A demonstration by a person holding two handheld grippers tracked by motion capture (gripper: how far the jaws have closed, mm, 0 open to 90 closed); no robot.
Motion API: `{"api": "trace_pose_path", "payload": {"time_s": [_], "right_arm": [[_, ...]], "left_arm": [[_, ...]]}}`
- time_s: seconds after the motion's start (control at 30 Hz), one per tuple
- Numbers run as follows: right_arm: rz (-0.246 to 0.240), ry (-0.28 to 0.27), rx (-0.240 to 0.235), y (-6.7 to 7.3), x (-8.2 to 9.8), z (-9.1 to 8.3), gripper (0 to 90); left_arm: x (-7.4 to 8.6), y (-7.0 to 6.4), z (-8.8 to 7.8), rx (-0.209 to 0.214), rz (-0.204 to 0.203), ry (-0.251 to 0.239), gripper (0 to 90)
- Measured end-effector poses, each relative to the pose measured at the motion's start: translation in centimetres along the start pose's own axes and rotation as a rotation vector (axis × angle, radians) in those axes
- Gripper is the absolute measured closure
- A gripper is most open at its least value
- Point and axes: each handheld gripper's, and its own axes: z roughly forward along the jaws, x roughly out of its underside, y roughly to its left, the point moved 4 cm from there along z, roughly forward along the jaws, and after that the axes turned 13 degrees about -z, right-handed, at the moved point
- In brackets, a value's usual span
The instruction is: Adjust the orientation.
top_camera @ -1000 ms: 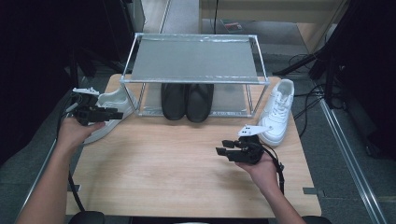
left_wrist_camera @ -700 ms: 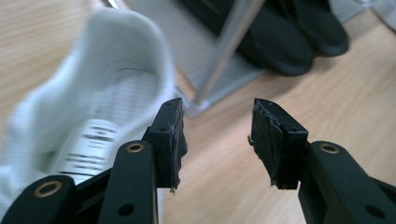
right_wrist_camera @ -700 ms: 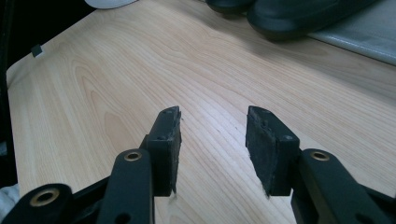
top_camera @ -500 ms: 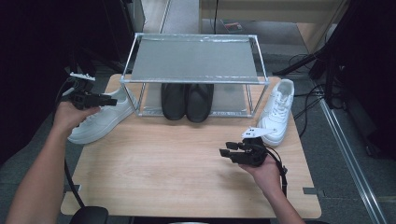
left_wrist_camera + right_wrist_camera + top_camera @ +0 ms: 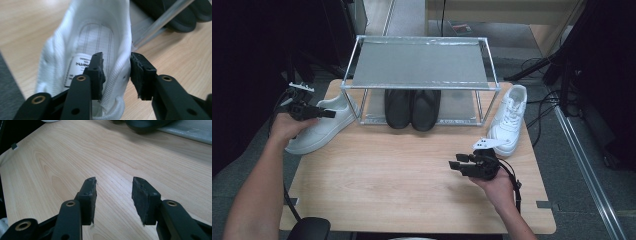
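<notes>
A white shoe (image 5: pixel 319 131) lies at the table's left edge, toe toward the person. My left gripper (image 5: pixel 328 114) is at its heel end. In the left gripper view the gripper (image 5: pixel 116 58) straddles the padded collar wall of the white shoe (image 5: pixel 95 37), one jaw inside and one outside. The jaws have just been closing and both pads touch the wall. Over bare wood at the front right, my right gripper (image 5: pixel 454 166) stands open; between its jaws (image 5: pixel 113 182) there is just table (image 5: pixel 62 157). A second white shoe (image 5: pixel 508 117) lies at the right.
A metal two-level rack (image 5: pixel 419 62) stands at the back middle, with a pair of black shoes (image 5: pixel 412 107) on its lower shelf. The wooden table (image 5: pixel 387 175) has bare room in front. Cables and dark floor surround the table.
My left gripper has moved left toward the shoe's heel and settled lower, its jaws narrowing around the collar wall. The right gripper has stayed where it was.
</notes>
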Motion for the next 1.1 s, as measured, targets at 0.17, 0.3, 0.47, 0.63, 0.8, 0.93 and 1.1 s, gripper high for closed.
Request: {"api": "trace_pose_path", "payload": {"time_s": [0.17, 0.3, 0.47, 0.63, 0.8, 0.93, 1.1], "right_arm": [[-0.002, -0.001, -0.001, 0.0, 0.0, 0.0, 55.3], [0.012, 0.009, 0.010, -0.2, 0.1, 0.0, 54.9], [0.009, 0.003, 0.010, -0.1, 0.0, -0.1, 54.7], [0.015, 0.011, 0.001, 0.1, -0.1, 0.0, 54.5], [0.003, -0.005, -0.011, 0.3, -0.4, 0.2, 54.3], [0.003, 0.018, -0.012, 0.2, -0.3, 0.6, 54.2], [-0.001, 0.001, -0.017, 0.2, -0.7, 0.5, 54.2]], "left_arm": [[0.1, -0.1, -0.2, 0.019, 0.030, 0.006, 75.5], [0.1, 0.0, -0.6, 0.011, 0.001, 0.022, 81.2], [0.7, 0.1, -1.1, 0.023, -0.014, 0.047, 82.7], [1.4, -0.2, -2.3, 0.042, -0.021, 0.071, 82.7], [2.1, -0.7, -3.3, 0.038, -0.018, 0.067, 83.2], [2.8, -1.6, -3.8, 0.028, 0.005, 0.071, 83.7], [3.6, -2.5, -4.5, 0.076, -0.002, 0.080, 83.6]]}}
